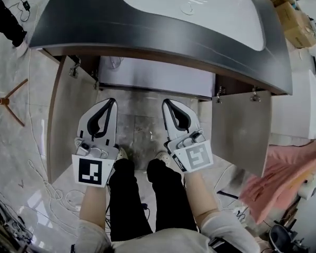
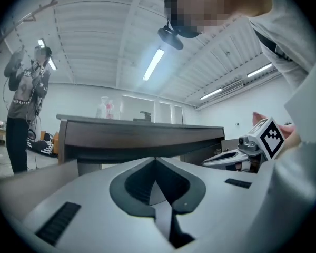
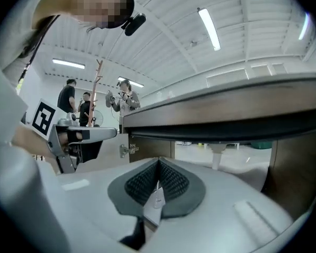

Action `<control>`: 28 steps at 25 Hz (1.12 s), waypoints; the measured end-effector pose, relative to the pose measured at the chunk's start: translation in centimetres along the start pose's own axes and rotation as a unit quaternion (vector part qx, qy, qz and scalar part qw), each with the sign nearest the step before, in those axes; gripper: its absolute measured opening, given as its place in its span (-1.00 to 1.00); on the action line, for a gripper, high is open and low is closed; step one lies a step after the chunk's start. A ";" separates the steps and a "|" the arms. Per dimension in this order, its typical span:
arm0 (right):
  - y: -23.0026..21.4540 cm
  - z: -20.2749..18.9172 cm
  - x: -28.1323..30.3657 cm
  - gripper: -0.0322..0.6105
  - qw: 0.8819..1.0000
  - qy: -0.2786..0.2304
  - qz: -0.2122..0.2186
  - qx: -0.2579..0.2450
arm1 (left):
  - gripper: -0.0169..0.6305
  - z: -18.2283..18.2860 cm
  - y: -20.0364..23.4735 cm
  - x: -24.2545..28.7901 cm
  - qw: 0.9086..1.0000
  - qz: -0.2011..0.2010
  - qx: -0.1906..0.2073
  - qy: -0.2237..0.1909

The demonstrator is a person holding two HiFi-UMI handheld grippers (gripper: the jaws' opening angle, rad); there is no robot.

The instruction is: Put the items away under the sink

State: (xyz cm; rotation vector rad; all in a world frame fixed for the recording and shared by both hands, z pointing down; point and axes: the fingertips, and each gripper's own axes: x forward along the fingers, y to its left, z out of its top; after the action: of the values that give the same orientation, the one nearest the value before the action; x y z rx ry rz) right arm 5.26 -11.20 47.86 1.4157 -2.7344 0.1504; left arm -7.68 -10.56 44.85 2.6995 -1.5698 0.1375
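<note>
Two grippers sit nearest me, left gripper (image 1: 111,101) and right gripper (image 1: 166,102), both pinched together on nothing. Beyond, the cabinet doors (image 1: 69,121) stand open under the sink (image 1: 210,20); no items show, so I judge stowing finished or unstarted.

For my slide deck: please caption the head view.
Under the sink, the cabinet stands open; left tongs and right tongs wait before it, both shut.
</note>
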 end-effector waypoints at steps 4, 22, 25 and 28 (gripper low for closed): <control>0.4 5.8 -1.7 -0.89 1.000 0.006 -0.011 0.000 | -0.93 5.3 -0.4 -1.2 1.000 0.004 0.021 0.015; 0.7 29.6 -7.6 -0.89 0.999 -0.024 -0.026 0.010 | -0.93 29.0 -2.9 -4.7 0.999 0.014 -0.006 -0.045; 0.7 32.2 -8.5 -0.89 0.999 -0.032 -0.029 0.003 | -0.93 31.7 -3.2 -5.3 0.999 0.010 -0.005 -0.053; 0.6 34.5 -9.1 -0.89 0.999 -0.041 -0.031 -0.003 | -0.93 34.0 -3.2 -5.7 0.998 0.010 -0.001 -0.062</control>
State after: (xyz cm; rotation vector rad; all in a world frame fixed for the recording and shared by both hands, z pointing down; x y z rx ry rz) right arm 9.76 -7.41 12.63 1.5352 -2.7482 0.0823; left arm -5.39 -5.96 10.56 2.7400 -1.6270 -0.0316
